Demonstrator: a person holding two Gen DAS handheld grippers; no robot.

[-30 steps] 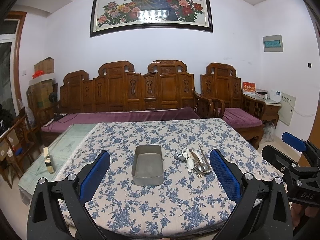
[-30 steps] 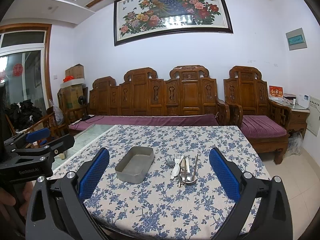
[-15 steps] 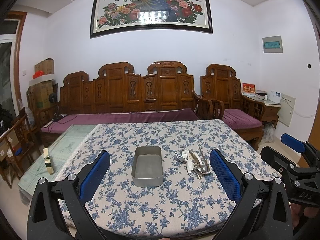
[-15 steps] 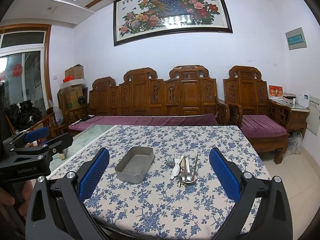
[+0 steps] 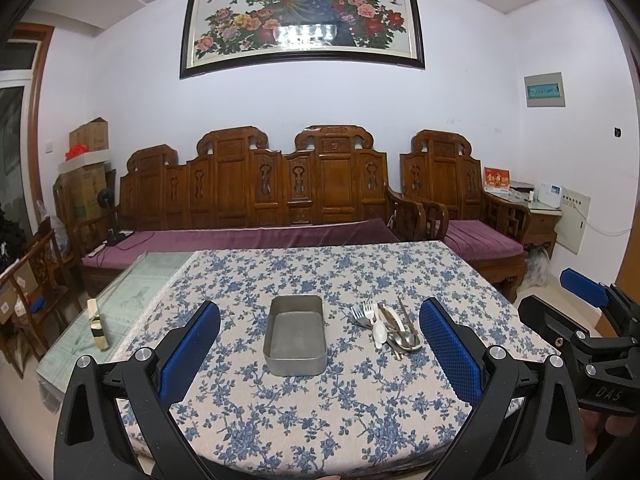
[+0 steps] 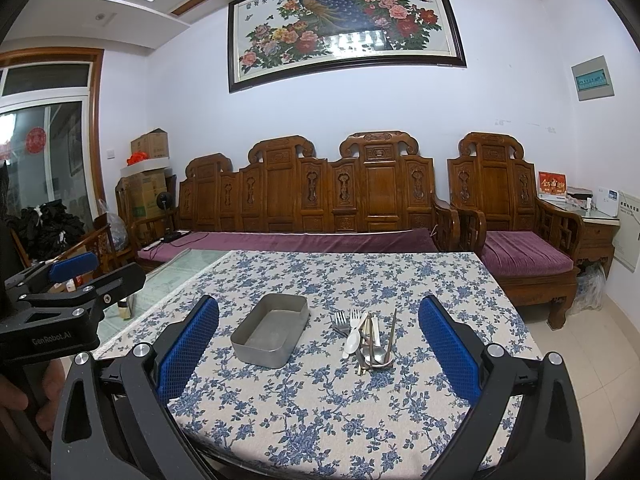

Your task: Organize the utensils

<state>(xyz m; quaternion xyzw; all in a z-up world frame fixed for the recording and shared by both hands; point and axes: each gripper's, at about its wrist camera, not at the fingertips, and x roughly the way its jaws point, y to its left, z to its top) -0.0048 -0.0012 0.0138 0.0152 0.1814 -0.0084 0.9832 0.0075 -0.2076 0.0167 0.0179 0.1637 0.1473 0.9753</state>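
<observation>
Left gripper (image 5: 320, 344): hovering above the near table edge, jaws spread wide, gripping nothing.
Right gripper (image 6: 318, 344): hanging level beside it, jaws likewise released and bare.
Metal tray (image 5: 295, 334): sitting on the floral tablecloth (image 5: 304, 412), between the left gripper's fingers in its view.
Utensil pile (image 5: 386, 326): lying just right of the tray, apart from it; forks, a white spoon (image 6: 352, 340) and metal spoons are overlapping, so the count is staying unclear.
Chopsticks (image 6: 391, 332): leaning over the pile; lower ends are disappearing under spoon bowls.
Hidden: near table edge is being cut off by gripper bodies.
</observation>
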